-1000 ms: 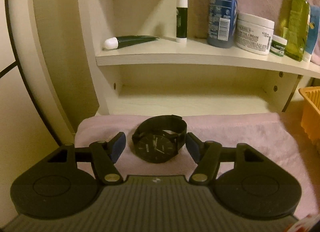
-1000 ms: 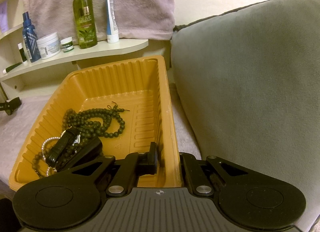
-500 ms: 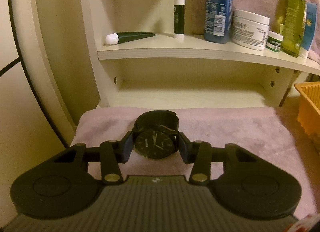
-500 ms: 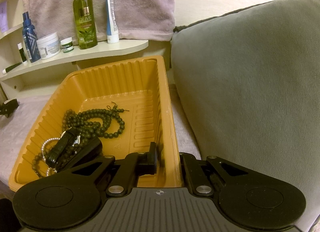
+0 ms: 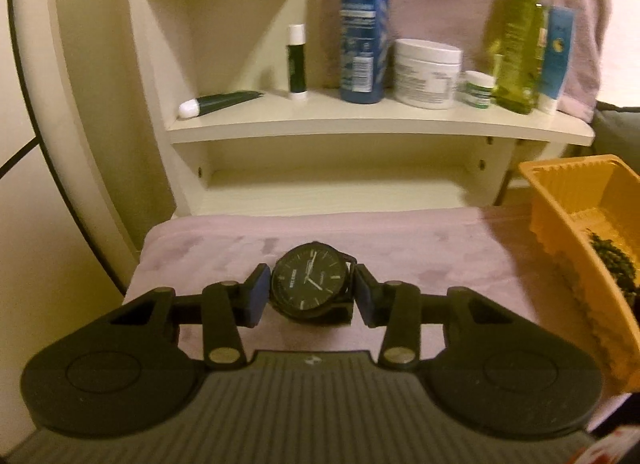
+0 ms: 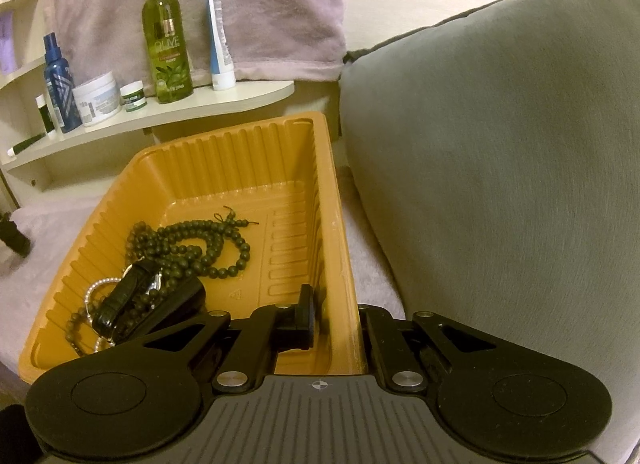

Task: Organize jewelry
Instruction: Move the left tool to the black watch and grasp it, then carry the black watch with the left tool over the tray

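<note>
Watch [image 5: 310, 282] on towel [image 5: 420, 240]; tray [image 5: 560, 192] right; shelf [image 5: 360, 124] behind.

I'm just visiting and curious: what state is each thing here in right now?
left gripper: shut on the watch
watch: clamped, face tilted up
right gripper: shut on the tray wall
orange tray: holds jewelry
bead necklace: coiled in tray
green bottle: upright on shelf

Black watch [image 5: 310, 282] with white markings; ribbed orange tray [image 6: 240, 168] (dark green beads [image 6: 192, 242] inside); pinkish-mauve towel [image 5: 400, 248]; grey cushion [image 6: 500, 164].
</note>
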Demonstrator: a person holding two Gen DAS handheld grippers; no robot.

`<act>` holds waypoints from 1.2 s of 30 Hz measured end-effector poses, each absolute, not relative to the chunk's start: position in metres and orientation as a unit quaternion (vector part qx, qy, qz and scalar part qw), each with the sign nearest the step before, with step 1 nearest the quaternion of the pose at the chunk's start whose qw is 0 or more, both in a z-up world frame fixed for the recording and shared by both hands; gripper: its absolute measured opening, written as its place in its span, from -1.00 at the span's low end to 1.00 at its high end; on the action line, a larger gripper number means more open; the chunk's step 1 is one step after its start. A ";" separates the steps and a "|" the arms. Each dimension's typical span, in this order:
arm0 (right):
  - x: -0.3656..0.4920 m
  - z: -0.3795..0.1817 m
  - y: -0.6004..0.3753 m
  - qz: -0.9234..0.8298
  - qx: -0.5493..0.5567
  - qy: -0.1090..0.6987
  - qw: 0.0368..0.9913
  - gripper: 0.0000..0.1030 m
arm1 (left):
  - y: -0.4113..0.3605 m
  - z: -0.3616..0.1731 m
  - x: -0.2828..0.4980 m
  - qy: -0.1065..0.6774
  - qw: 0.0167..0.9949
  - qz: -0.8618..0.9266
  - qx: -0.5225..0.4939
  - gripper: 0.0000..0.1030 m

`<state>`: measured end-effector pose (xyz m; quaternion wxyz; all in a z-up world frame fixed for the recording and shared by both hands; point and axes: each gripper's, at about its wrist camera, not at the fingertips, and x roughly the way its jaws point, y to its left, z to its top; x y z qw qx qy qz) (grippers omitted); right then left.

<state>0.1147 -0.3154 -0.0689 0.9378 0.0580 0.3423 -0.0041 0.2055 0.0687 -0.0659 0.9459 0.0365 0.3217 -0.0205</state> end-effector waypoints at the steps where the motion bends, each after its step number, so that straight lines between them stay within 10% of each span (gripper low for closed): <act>1: 0.115 -0.069 -0.315 -0.004 0.059 0.342 0.938 -0.88 | 0.066 -0.065 0.203 0.321 0.946 -0.023 0.037 -0.22; 36: 0.116 -0.075 -0.322 0.011 0.083 0.333 0.939 -0.88 | -0.044 -0.015 0.173 0.292 0.941 -0.168 0.039 -0.22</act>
